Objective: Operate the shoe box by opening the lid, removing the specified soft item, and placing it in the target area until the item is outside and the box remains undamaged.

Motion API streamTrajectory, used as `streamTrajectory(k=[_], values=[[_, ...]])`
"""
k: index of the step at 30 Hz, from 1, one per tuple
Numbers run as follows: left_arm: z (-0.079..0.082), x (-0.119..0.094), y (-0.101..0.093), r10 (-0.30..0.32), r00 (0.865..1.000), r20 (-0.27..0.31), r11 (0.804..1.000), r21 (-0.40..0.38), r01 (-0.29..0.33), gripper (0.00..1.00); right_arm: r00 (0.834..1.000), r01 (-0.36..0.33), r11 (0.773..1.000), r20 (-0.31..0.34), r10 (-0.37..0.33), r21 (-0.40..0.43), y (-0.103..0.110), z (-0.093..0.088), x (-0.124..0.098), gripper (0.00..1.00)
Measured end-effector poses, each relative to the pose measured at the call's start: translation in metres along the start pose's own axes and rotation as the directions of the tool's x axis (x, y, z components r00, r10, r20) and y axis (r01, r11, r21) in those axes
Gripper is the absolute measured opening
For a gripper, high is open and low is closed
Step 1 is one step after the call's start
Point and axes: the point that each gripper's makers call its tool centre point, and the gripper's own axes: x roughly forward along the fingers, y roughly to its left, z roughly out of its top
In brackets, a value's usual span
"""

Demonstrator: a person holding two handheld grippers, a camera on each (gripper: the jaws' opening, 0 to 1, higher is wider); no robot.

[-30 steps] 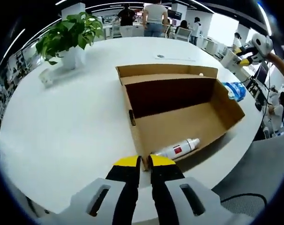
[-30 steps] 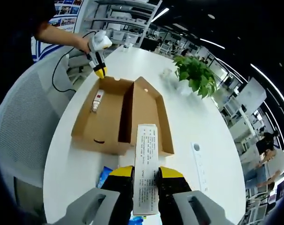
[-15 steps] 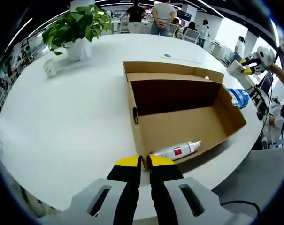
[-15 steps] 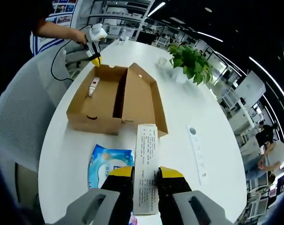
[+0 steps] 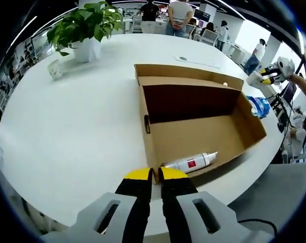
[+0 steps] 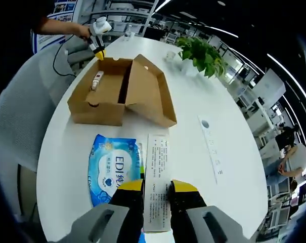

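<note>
The blue packet on the white table carries large letters "EDI" and a heart sign; the smaller print on it is too small to read. The white box between the jaws of the right gripper has many lines of fine black print on its top face, but I cannot read them. The white bottle inside the cardboard box has a red square label, with no writing I can make out.

The right gripper pinches the white box from both sides, its yellow-tipped jaws pressed against the long edges, and the box points forward above the table, next to the blue packet. The blue packet lies flat on the table, outside the cardboard box and just in front of its short end wall. In the left gripper view the blue packet shows beyond the far end of the cardboard box.

The left gripper has its jaws pressed close together on the near corner wall of the cardboard box, the thin cardboard edge between the yellow tips. In the right gripper view the left gripper touches the far corner of the cardboard box, held by a hand.

The cardboard box stands open with its lid folded back. A potted plant stands on the far part of the table, and a long white strip lies to the side
</note>
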Motion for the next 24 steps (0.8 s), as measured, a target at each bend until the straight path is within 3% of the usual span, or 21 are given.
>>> streamTrajectory(k=[24], values=[[-0.001,0.002,0.001,0.028,0.999,-0.022,0.999,-0.020,-0.028,0.03,0.993,-0.032,0.999,-0.117,0.031,-0.003,-0.015,-0.071,0.014,0.16]])
